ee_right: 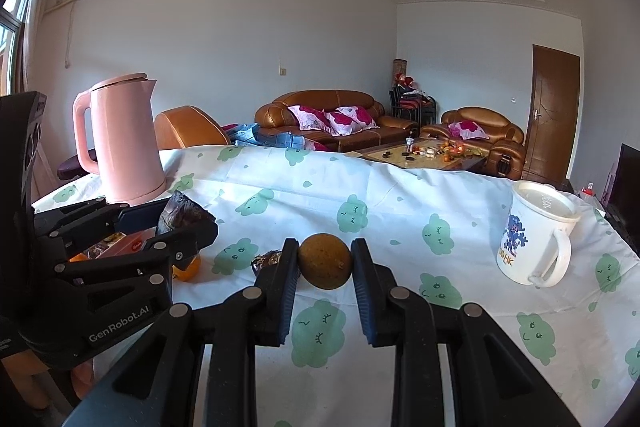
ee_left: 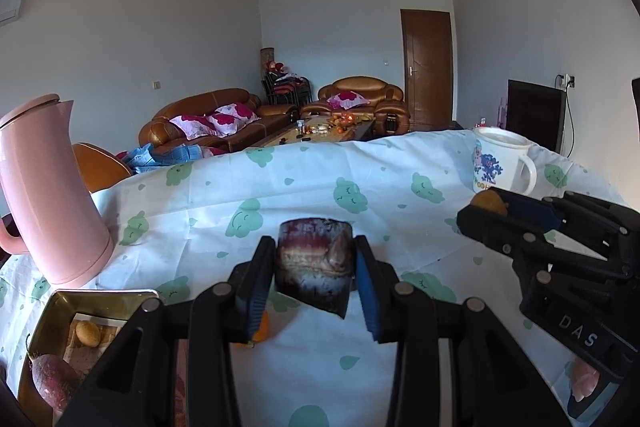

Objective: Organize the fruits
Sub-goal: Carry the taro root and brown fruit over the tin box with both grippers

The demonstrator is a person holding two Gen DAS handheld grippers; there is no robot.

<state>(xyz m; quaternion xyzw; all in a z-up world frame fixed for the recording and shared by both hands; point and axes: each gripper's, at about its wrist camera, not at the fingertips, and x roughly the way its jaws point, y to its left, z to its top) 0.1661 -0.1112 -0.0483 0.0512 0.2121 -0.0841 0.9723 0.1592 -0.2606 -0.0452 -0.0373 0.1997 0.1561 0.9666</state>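
My left gripper [ee_left: 315, 269] is shut on a dark purple chunk of cut fruit [ee_left: 314, 263], held above the cloth; it also shows in the right wrist view [ee_right: 182, 213]. My right gripper [ee_right: 325, 267] is shut on a small round brown fruit [ee_right: 325, 261], also seen at the right of the left wrist view [ee_left: 488, 202]. An orange [ee_right: 187, 269] lies on the cloth under the left gripper. A gold tin box [ee_left: 100, 301] at lower left holds a small yellow-brown fruit [ee_left: 88, 333] and a reddish fruit [ee_left: 52, 379].
A pink kettle [ee_right: 120, 139] stands at the table's far left. A white lidded mug [ee_right: 536, 239] stands at the right. A small dark wrapped item [ee_right: 268, 261] lies beside the right gripper. The table carries a white cloth with green prints [ee_right: 400, 207].
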